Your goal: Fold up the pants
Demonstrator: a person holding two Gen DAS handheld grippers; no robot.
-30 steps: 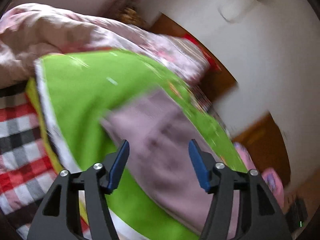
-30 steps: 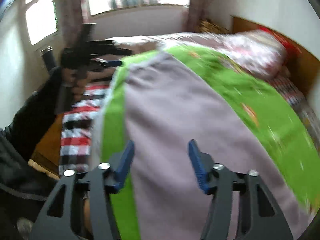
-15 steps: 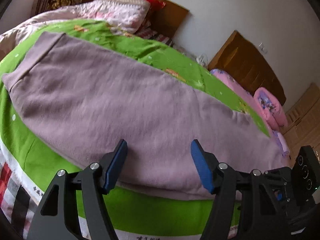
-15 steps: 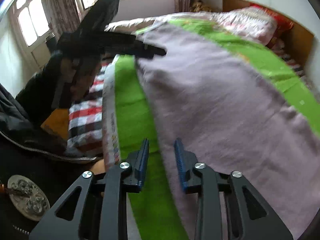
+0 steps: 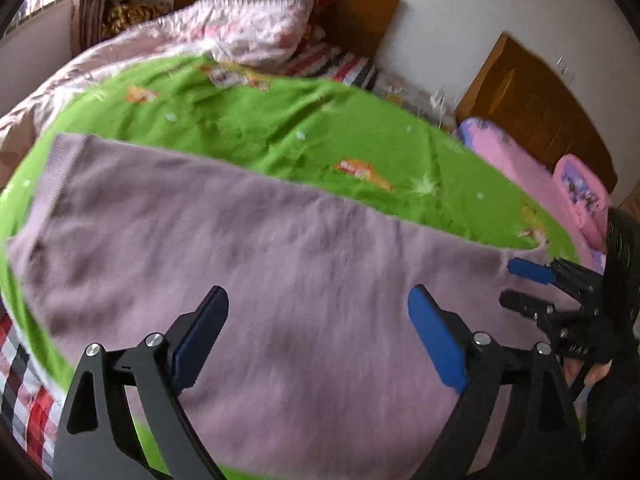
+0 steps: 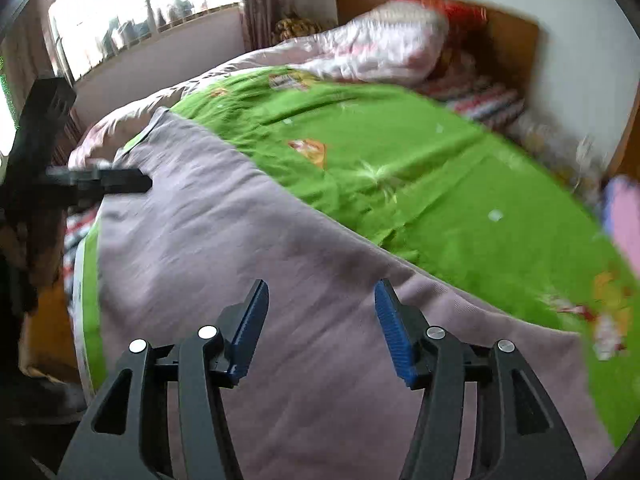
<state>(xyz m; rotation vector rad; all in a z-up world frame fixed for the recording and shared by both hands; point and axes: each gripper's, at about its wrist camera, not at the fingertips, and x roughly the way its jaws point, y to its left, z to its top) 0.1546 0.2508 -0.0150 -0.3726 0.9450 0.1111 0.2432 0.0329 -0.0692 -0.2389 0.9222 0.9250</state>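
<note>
Left wrist view. The pants [image 5: 280, 280], mauve and soft-napped, lie flat as one long strip across the green sheet [image 5: 320, 136], running from 9 o'clock to 3 o'clock. The ribbed end sits at about 10 o'clock. The left gripper [image 5: 318, 332] hovers over the middle of the strip; its jaws have just been opening and now stand spread wide, with cloth beneath them but none pinched. At 3 o'clock the right gripper [image 5: 520, 286] is at the opposite end of the strip; from here, whether it grips cannot be told.

Right wrist view. The right gripper [image 6: 320, 328] is over the pants [image 6: 240, 260]; its jaws have just been opening and stand partly spread, nothing between the pads. The far edge of the strip runs from 10 o'clock to 4 o'clock. The left gripper [image 6: 132, 178] appears at 9 o'clock, above the near-left part of the strip.

Procedure, as judged: the strip appears ready for a crosswise fold.
- Pinch all layers at one end, both corners.
- Lift only enough to clear the nap.
- Carry the end over and align edges before releasing.
- Risk: a single-layer pinch will skew the fold.
</note>
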